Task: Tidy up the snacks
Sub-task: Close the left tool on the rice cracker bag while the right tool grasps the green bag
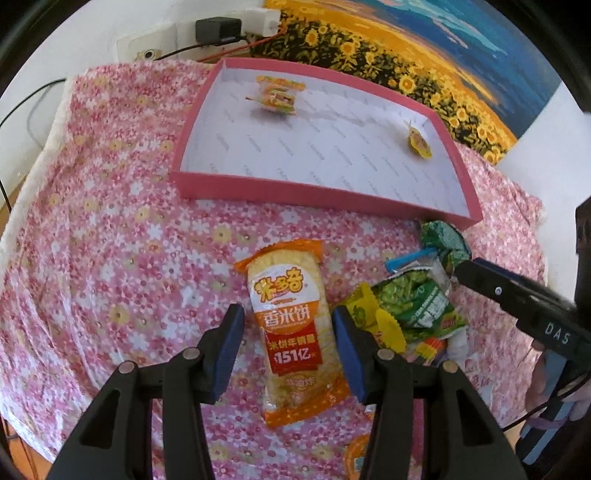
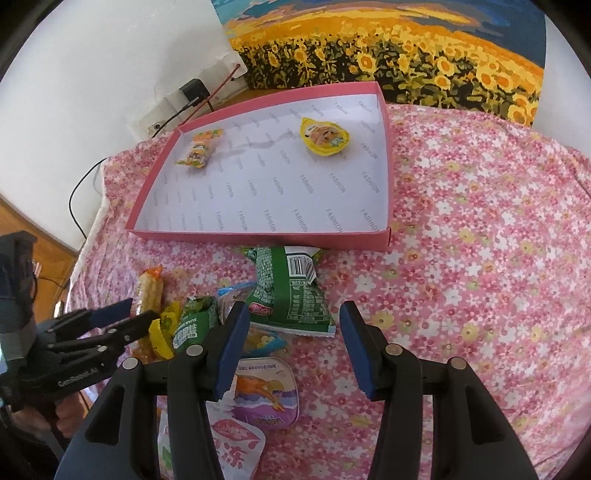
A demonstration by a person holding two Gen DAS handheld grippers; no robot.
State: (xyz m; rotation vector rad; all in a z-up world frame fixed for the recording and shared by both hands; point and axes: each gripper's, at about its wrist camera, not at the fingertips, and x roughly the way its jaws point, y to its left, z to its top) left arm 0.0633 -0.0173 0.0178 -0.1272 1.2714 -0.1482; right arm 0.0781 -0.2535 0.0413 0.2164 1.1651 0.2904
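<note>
A pink tray [image 1: 258,186] with a white floor holds a small sandwich-print pack [image 1: 277,94] and a yellow jelly cup [image 1: 419,142]. The tray [image 2: 258,235], pack [image 2: 199,149] and cup [image 2: 325,138] also show in the right wrist view. My left gripper [image 1: 288,321] is open, its fingers on either side of an orange rice-cracker pack [image 1: 291,325] lying on the cloth. My right gripper [image 2: 291,332] is open and empty above a dark green snack bag [image 2: 291,291]. A heap of snacks [image 1: 413,306] lies right of the cracker pack.
A pink floral cloth [image 2: 480,240] covers the table. A purple-lidded tub [image 2: 267,391] and a white jelly pouch [image 2: 236,450] lie near my right gripper. A power strip with a black adapter [image 1: 218,29] and cables sit behind the tray, by a sunflower painting [image 2: 406,48].
</note>
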